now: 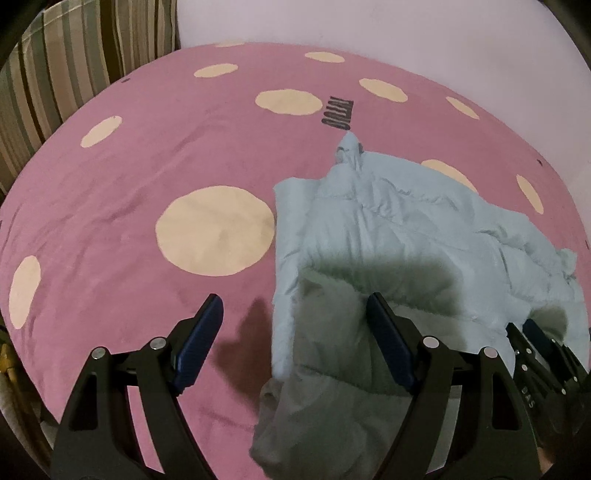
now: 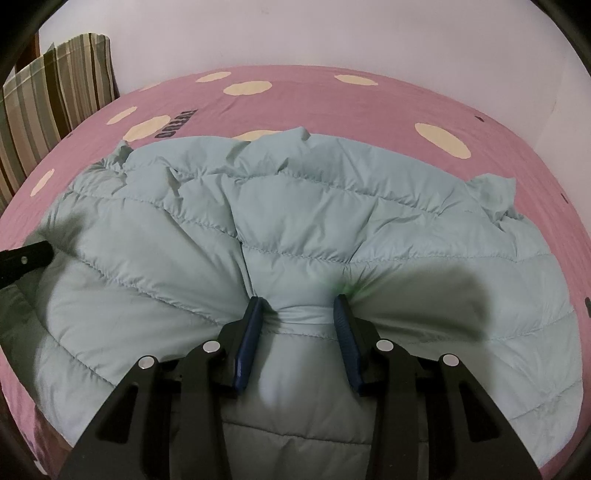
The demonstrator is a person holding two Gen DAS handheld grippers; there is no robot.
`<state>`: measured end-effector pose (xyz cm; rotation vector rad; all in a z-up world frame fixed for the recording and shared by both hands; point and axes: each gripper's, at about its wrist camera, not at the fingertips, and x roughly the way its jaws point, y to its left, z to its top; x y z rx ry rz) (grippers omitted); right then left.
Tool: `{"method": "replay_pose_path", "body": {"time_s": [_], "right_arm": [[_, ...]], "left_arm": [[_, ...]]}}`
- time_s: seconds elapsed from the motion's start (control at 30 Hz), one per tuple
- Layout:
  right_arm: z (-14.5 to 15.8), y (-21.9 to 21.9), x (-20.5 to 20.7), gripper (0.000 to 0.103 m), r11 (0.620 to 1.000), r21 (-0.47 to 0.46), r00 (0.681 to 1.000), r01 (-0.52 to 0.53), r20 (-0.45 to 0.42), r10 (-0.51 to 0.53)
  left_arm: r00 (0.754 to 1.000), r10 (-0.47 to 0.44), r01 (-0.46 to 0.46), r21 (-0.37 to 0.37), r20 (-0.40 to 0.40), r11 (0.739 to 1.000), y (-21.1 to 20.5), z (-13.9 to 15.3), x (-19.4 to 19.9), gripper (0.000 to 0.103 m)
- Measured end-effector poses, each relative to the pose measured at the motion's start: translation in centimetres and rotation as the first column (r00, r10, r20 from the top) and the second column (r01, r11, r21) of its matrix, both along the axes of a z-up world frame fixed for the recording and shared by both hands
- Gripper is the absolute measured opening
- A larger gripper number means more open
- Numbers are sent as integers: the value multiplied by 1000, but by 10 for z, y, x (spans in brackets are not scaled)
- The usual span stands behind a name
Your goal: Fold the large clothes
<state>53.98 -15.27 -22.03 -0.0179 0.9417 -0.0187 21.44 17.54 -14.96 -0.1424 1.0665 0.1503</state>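
Garment: one pale blue quilted puffer jacket [image 2: 303,229], lying crumpled on the bed, reaching from the near edge toward the middle; its stitched channels run across it.
Bed cover: one pink sheet [image 1: 140,170] with cream dots, twelve of them countable in the left wrist view, and one dark printed word [image 1: 338,112] just beyond the jacket's far tip.
Left gripper [image 1: 291,310]: jaws spread wide, nothing between the pads; one finger hangs over bare sheet, the other over the jacket's near left edge. Whether it touches the cloth cannot be told.
Right gripper [image 2: 300,301]: jaws partly closed, pinching a bunched fold of the jacket near its near hem; fabric puckers toward both blue pads [image 2: 251,343].
Grippers seen together: two; the right one appears at the lower right rim of the left wrist view, set against the jacket.
Pillow: one striped pillow [image 2: 55,92], at the far left corner of the bed against the wall.
Wall: one pale plain wall [image 1: 406,26] behind the bed.
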Motion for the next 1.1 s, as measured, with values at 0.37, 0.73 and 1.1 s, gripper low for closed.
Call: {"method": "replay_pose_path", "body": {"time_s": [0.37, 0.73, 1.1], "right_arm": [[0, 1, -2, 41, 1000, -6, 1000, 1, 11, -1], [0, 2, -3, 41, 1000, -6, 1000, 2, 23, -2], [2, 1, -3, 41, 1000, 3, 1000, 0, 28, 0]], "left_arm": [[995, -20, 14, -62, -101, 998, -3, -34, 24, 87], [991, -112, 105, -93, -70, 990, -26, -27, 25, 20], [987, -134, 137, -31, 90, 990, -51, 48, -1, 11]]}}
